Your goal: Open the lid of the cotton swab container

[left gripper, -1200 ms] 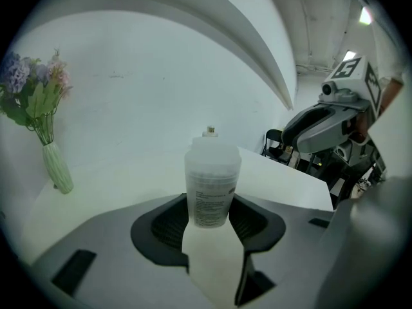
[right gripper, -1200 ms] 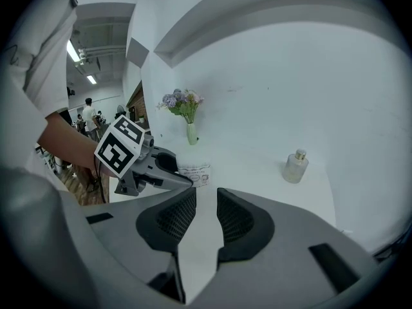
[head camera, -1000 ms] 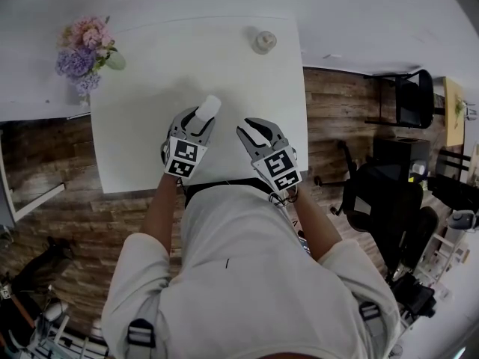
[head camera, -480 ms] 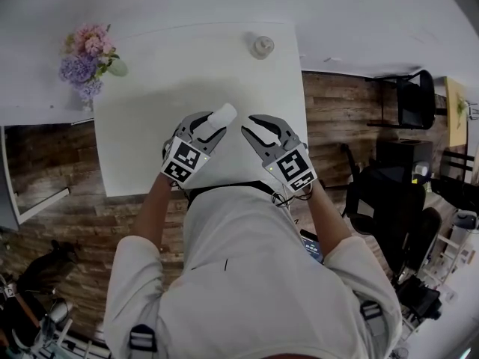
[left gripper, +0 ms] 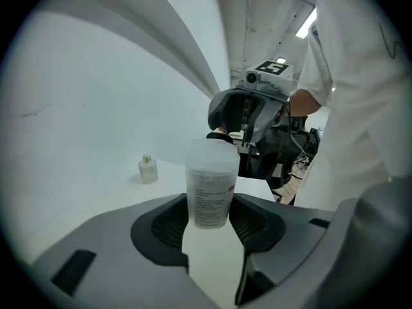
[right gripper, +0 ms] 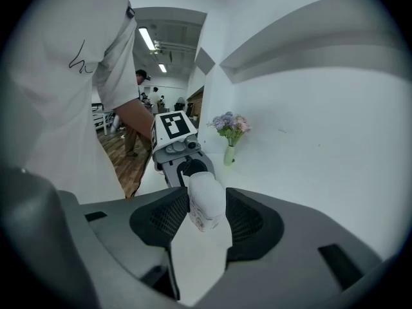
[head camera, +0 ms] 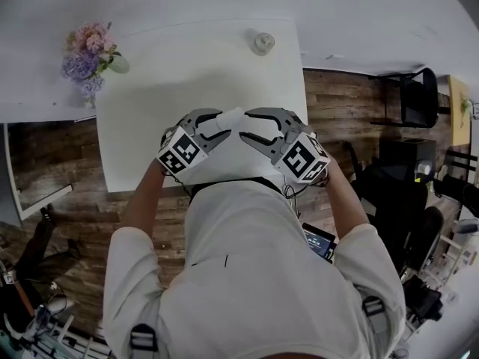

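The cotton swab container (head camera: 230,117), a frosted white plastic tub with a printed label, is held above the white table (head camera: 150,88). My left gripper (head camera: 222,123) is shut on its body; in the left gripper view the container (left gripper: 211,185) stands between the two pads (left gripper: 168,223). My right gripper (head camera: 243,124) faces it from the other side. Its jaws are opening, and the container's lid end (right gripper: 206,201) lies between them, with the pads close beside it and no clear press. The two grippers nearly touch nose to nose.
A small glass bottle (head camera: 263,42) stands at the table's far edge. A vase of pink and purple flowers (head camera: 88,54) sits at the far left. Wooden floor and a black chair (head camera: 415,99) lie to the right.
Both grippers have come together over the table's near edge. The left one carried the container right, and the right one swung in around its free end with wider jaws.
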### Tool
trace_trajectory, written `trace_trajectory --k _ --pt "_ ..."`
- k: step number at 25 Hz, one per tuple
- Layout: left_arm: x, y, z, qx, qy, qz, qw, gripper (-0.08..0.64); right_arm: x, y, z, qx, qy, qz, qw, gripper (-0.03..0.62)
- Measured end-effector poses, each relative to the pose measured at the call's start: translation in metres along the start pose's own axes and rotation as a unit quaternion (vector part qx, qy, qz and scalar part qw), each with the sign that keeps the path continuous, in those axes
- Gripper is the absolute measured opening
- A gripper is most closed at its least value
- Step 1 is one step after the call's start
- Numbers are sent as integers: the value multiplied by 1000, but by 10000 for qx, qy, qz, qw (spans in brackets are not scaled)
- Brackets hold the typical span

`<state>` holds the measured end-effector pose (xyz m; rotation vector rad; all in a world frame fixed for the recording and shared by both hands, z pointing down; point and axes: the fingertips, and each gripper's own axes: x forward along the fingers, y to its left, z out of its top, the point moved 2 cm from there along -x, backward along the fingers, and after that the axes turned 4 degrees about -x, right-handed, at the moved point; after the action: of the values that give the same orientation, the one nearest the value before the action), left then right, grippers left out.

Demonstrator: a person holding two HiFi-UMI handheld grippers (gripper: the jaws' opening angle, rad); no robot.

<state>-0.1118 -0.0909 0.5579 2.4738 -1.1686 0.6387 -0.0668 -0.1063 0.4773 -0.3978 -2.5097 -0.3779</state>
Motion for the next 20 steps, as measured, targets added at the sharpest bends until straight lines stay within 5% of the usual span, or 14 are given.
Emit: trace_trajectory --k 5,12,20 --pt "-10 -8 1 220 62 -392 9990 206 5 10 6 -404 113 514 9978 221" --pt "-18 -19 -1 382 77 -464 9982 206 11 16 11 -314 -17 886 9956 252" --pt "-14 -24 0 526 71 -534 9972 206 19 17 3 -323 63 1081 9936 221"
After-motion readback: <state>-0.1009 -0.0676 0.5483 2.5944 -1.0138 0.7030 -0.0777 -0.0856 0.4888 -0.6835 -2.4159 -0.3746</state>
